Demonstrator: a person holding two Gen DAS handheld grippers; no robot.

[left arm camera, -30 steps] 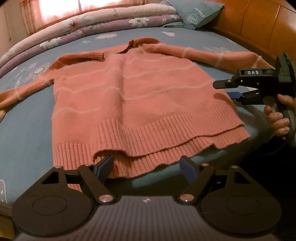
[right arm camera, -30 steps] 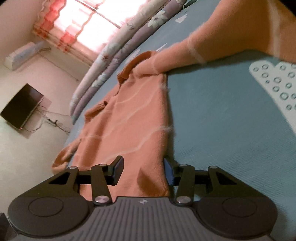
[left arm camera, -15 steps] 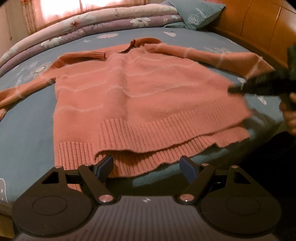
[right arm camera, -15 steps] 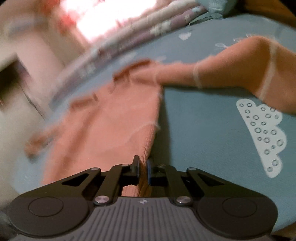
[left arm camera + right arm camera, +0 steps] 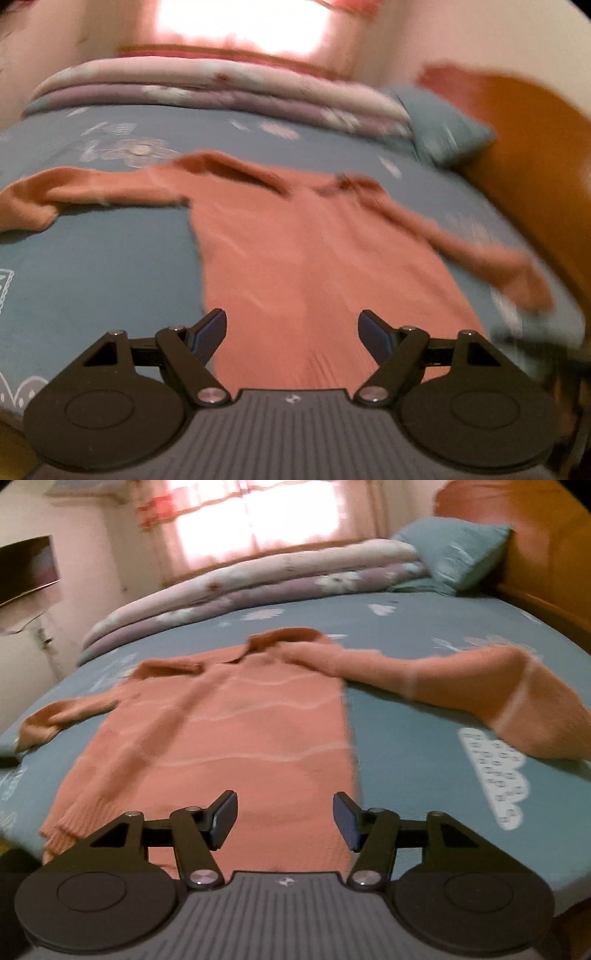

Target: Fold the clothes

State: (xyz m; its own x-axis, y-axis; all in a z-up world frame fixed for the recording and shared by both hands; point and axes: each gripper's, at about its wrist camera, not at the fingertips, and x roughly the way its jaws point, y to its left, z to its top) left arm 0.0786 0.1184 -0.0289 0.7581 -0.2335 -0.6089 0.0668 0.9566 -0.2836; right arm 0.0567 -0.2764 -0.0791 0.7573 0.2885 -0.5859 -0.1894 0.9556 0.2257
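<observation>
One orange knitted sweater (image 5: 236, 734) with pale wavy stripes lies flat, front up, on a bed (image 5: 417, 775) covered by a blue-green printed sheet. Its collar (image 5: 284, 637) points toward the window (image 5: 258, 520); its ribbed hem lies nearest the cameras. Two sleeves are spread outward: one sleeve (image 5: 476, 686) reaches toward the wooden headboard (image 5: 546, 554), the other (image 5: 62, 712) toward the opposite edge of the bed.

One left gripper (image 5: 291, 328) hovers above the lower body of the sweater; its jaws stand wide and are narrowing slightly, with nothing pressed between them. One right gripper (image 5: 284, 818) hovers above the hem near the sweater's side edge; its jaws are opening, with a clear gap and no cloth held.

Behind the sweater lie one rolled floral quilt (image 5: 258, 587), in pink and lilac layers, and one blue-green pillow (image 5: 458, 554) beside the headboard. One dark flat screen (image 5: 29, 568) stands at the wall in the right wrist view. The left wrist view is motion-blurred.
</observation>
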